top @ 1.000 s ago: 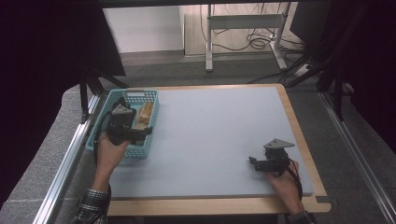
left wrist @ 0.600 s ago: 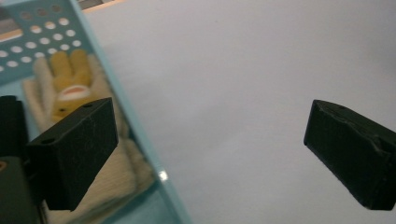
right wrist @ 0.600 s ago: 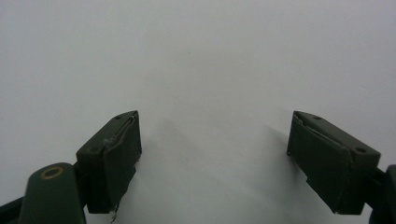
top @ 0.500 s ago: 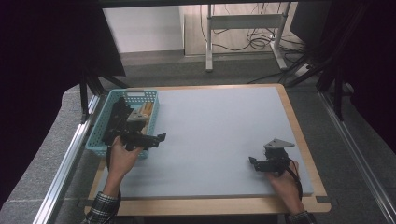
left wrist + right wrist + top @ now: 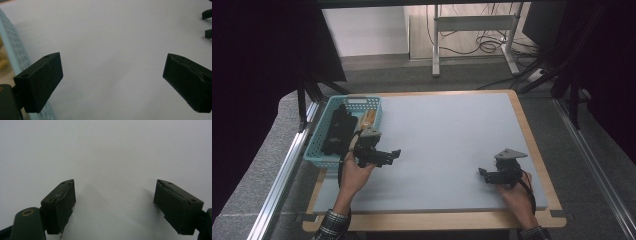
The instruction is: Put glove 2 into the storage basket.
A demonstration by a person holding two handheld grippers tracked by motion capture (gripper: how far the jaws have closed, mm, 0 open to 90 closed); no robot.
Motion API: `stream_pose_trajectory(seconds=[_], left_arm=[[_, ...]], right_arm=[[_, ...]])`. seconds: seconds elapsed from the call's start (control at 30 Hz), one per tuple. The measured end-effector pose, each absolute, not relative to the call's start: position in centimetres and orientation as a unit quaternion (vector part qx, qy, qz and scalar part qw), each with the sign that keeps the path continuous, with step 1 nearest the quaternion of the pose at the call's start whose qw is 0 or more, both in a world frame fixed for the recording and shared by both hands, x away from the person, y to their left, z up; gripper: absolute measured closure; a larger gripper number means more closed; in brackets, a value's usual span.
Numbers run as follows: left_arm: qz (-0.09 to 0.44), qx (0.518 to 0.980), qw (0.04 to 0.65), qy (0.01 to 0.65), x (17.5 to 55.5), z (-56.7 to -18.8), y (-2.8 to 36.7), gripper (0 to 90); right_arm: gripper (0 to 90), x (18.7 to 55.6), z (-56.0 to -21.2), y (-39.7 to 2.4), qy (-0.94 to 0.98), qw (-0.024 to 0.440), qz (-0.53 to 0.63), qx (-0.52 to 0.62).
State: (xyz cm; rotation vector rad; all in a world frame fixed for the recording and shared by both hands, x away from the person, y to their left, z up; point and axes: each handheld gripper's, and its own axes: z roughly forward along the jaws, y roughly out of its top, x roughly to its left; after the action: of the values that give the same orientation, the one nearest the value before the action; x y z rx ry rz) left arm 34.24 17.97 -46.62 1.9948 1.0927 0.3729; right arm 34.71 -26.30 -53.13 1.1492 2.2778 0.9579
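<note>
Left gripper (image 5: 384,156) hangs empty with jaws apart just right of the basket (image 5: 319,150); right gripper (image 5: 492,176), jaws also apart, sits well away.

Wood-edged table (image 5: 532,131) with pale grey mat (image 5: 447,135), blue basket (image 5: 314,150) at its left edge.

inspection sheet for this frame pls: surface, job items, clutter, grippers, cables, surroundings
Surface: grey mat on a wood-edged table, bare in the middle.
Job's things: teal basket at the mat's left edge, holding a black object and a tan object; neither identifiable.
Clutter: nothing seen.
Grippers: left gripper open, empty, over the mat beside the basket; right gripper open, empty, low over the mat at the right.
Cables: loose cables on the floor beyond the table.
Surroundings: metal frame stand, dark curtains on both sides.
</note>
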Motion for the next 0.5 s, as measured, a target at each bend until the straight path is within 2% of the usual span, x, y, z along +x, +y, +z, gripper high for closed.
stream_pose_trajectory(seconds=[0.5], left_arm=[[0.130,0.803,0.418,0.406,34.3,-48.3,14.3,3.3]], right_arm=[[17.2,34.7,-53.1,-26.3,0.818,0.207,0.344,0.412]])
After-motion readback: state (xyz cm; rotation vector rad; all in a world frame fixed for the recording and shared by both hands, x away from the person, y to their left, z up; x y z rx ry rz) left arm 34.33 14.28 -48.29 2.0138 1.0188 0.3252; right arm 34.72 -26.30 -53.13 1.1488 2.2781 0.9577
